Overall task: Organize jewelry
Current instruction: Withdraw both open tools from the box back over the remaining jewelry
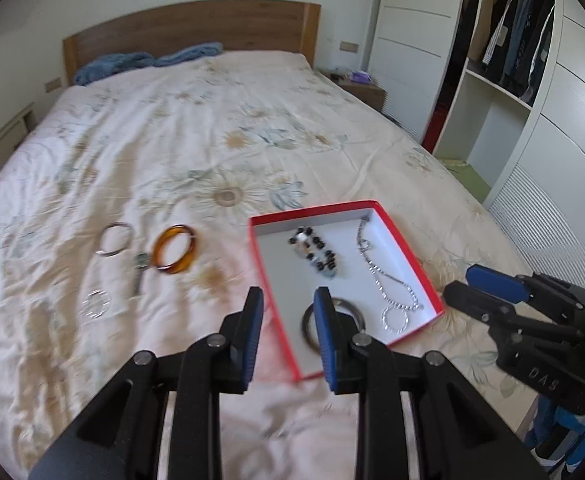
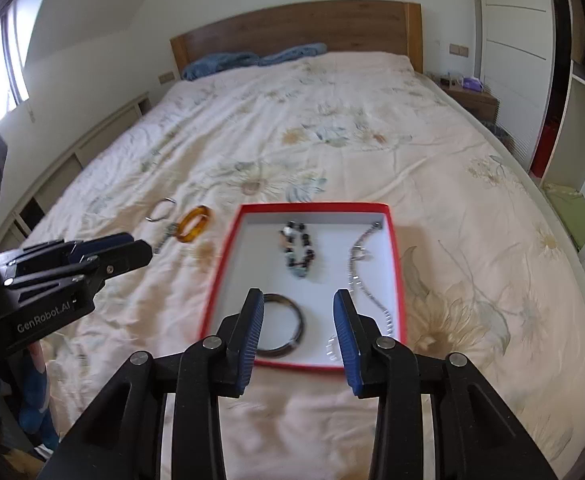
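Observation:
A red-rimmed box [image 1: 312,211] [image 2: 316,206] lies on the bed. It holds a dark beaded bracelet [image 1: 315,252] [image 2: 298,250], a silver chain necklace [image 1: 388,288] [image 2: 358,272] and a dark bangle [image 1: 348,303] [image 2: 301,320]. Left of the box on the cover lie an amber bangle [image 1: 157,251] [image 2: 188,238], a thin silver bangle [image 1: 104,246], a small green piece [image 1: 140,268] and a small silver ring [image 1: 97,303]. My left gripper [image 1: 289,294] [image 2: 138,245] hovers open over the box's near left edge, empty. My right gripper [image 2: 297,296] [image 1: 458,280] hangs open over the box's near end, empty.
The floral bed cover [image 1: 220,152] stretches back to a wooden headboard [image 1: 188,24] with a blue blanket [image 1: 132,62] bunched against it. A nightstand [image 1: 362,88] and an open wardrobe [image 1: 508,64] stand along the right side; low shelves run along the left wall.

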Tool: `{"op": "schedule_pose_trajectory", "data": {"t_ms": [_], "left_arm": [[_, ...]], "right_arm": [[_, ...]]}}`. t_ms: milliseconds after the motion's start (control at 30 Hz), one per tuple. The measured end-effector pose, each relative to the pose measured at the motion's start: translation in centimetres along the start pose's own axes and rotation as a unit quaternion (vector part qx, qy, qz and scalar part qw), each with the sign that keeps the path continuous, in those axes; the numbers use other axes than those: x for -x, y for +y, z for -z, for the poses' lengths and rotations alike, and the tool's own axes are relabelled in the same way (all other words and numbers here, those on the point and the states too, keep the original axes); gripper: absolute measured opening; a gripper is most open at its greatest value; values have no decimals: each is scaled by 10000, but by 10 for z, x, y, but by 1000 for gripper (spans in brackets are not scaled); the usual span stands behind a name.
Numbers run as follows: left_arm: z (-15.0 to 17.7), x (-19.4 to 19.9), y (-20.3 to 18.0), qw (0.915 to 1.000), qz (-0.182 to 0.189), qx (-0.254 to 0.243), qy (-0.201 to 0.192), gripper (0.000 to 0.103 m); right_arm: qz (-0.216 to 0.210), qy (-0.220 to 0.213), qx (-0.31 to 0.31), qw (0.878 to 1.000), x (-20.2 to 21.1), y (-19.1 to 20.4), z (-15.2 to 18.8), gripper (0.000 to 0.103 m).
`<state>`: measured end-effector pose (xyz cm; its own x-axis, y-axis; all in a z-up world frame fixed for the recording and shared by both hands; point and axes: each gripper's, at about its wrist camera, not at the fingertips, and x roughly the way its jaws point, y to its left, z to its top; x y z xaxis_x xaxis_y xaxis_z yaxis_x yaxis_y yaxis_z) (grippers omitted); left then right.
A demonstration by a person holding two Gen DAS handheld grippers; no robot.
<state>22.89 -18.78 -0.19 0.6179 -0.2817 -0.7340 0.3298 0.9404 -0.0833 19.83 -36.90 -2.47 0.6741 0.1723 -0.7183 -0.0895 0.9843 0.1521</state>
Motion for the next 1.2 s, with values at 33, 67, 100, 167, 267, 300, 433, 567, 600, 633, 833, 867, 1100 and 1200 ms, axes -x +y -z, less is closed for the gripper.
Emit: {"op": "schedule_pose_trajectory", "data": {"t_ms": [33,67,100,167,267,300,433,567,600,633,833,867,1100,1200], "left_arm": [[3,8,2,10000,-60,-17,-46,25],[7,16,4,9999,-117,-33,-96,25],[11,27,7,9997,-199,-52,-165,25],[17,42,10,9993,-272,-72,-232,25],[25,63,16,9985,-393,-89,-380,26],[29,72,20,9981,-429,-79,-437,27],[38,92,31,9971,-505,9,-571,30],[47,107,43,9960,-575,98,-677,30],[49,110,47,9957,-595,122,-700,30],[51,112,50,9955,-607,148,-718,30],[62,124,72,9941,-687,322,-777,30],[64,125,75,9939,-700,341,-774,30],[74,116,102,9940,-797,490,-574,31],[81,110,122,9927,-878,632,-539,39]], "right_arm": [[-34,-49,-10,10000,7,6,2,37],[-69,-92,-14,9999,14,12,5,37],[-87,-118,-14,9999,18,15,6,37],[-139,-180,-18,9997,28,25,10,37],[-200,-250,13,9995,41,40,16,37],[-212,-267,35,9994,44,44,18,37],[-301,-327,100,9990,57,63,23,37],[-372,-357,208,9985,66,81,28,37],[-404,-359,248,9982,68,88,29,37],[-428,-361,273,9981,70,91,29,37],[-550,-361,472,9967,74,120,29,37],[-570,-355,497,9965,74,124,29,37],[-661,-242,689,9951,64,147,26,37],[-707,-152,752,9945,54,153,23,37]]}}
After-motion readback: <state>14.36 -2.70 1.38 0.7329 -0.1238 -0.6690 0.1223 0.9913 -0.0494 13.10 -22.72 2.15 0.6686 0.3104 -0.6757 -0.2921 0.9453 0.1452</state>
